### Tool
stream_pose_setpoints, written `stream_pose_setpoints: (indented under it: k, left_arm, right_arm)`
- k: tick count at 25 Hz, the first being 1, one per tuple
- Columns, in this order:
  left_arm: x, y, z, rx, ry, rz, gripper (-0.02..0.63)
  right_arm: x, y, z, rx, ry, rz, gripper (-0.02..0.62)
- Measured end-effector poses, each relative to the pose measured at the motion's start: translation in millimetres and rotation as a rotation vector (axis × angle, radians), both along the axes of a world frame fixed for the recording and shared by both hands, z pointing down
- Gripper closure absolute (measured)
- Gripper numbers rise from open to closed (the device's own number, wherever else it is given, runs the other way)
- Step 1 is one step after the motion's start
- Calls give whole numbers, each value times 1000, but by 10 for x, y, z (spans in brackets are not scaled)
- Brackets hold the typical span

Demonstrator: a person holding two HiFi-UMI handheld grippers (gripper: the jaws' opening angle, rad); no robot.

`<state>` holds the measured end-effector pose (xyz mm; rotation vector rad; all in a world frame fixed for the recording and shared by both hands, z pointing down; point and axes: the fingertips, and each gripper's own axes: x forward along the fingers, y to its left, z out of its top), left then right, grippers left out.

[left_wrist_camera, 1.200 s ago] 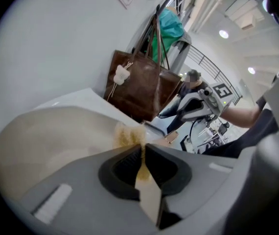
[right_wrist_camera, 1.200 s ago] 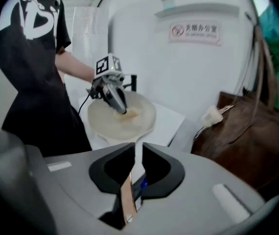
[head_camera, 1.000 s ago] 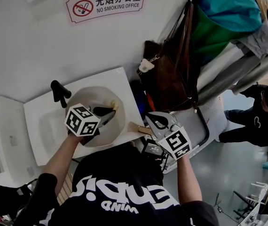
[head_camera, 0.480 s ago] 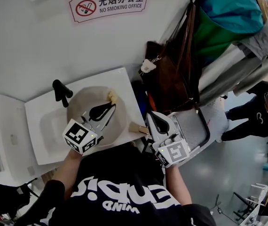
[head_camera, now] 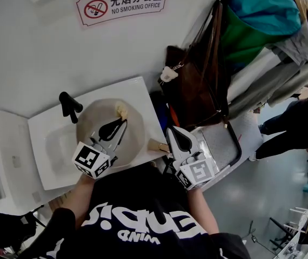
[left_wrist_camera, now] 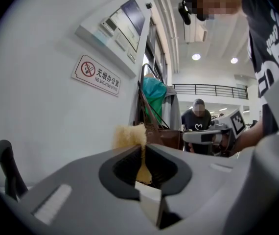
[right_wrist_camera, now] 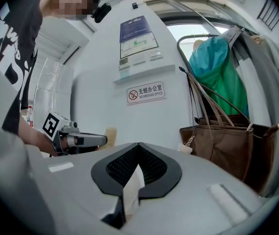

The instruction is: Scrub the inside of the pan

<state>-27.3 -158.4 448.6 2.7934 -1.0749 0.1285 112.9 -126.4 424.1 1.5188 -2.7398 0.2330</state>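
Our left gripper (head_camera: pixel 124 122), clamping the sponge (head_camera: pixel 121 111), has lifted from the pan (head_camera: pixel 92 117) near 1 o'clock, likely pausing scrubbing; right gripper (head_camera: pixel 173 131) closed, empty.

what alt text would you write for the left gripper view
The left gripper, jaws shut on a yellow sponge, points along a white wall bearing a no-smoking sign. Hanging bags and the right gripper show beyond.

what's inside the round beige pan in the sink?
A pale yellow sponge, pinched in the left tool, hangs over the far side. The tool covers part of the beige pan floor; contact unclear.
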Motion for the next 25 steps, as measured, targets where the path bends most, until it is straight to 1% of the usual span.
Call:
stream_pose_setpoints:
  k: [13,25]
  left_arm:
    - [-40,-29,-12,-25,27,-14,581]
    - [-45,-23,10,-27,11,-13,581]
  right_arm:
    - [25,-23,24,-7,3,-1,586]
    - [-13,-9,44,-15,4,-18,586]
